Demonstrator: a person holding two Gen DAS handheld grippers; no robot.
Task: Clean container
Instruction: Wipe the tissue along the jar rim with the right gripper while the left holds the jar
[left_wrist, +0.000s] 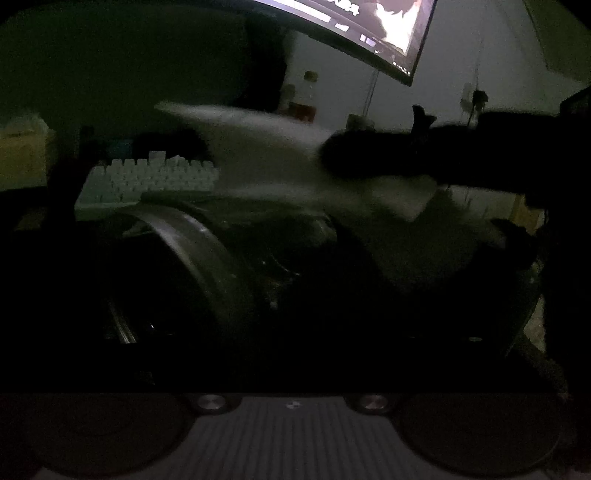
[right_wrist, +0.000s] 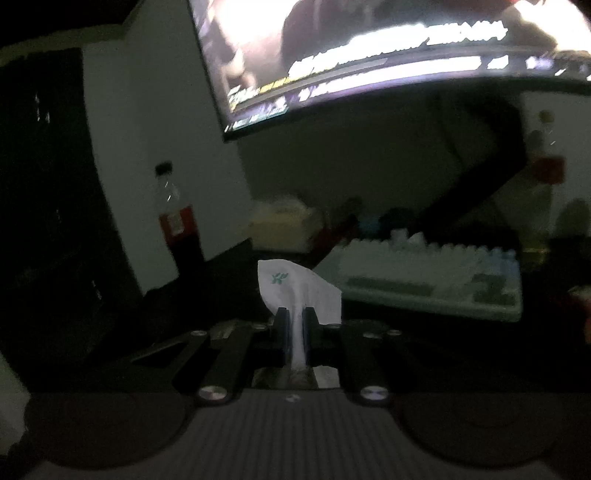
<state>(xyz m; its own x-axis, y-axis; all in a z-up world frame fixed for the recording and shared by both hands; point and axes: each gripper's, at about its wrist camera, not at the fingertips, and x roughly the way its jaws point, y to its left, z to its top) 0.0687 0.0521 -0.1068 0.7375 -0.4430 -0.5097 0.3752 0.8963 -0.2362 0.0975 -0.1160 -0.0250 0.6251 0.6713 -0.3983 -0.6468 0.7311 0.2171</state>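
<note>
The container (left_wrist: 229, 258) is sitting close under the left gripper (left_wrist: 295, 295), dark rim curving before a white keyboard (left_wrist: 155, 177). Its fingers are lost in shadow, so their spread is unreadable. The right gripper (right_wrist: 294, 325) is pinching a white tissue (right_wrist: 299, 288) tightly, below a glowing monitor (right_wrist: 369, 55).

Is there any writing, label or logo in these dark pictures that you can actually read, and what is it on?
No text here can be read for certain.
Monitor: bright rows of on-screen lettering, too blurred to read.
White tissue pinched in the right gripper: a small green printed mark, too blurred to read.
Bottle: a red label, wording too small to read.
Keyboard: key legends not visible.
</note>
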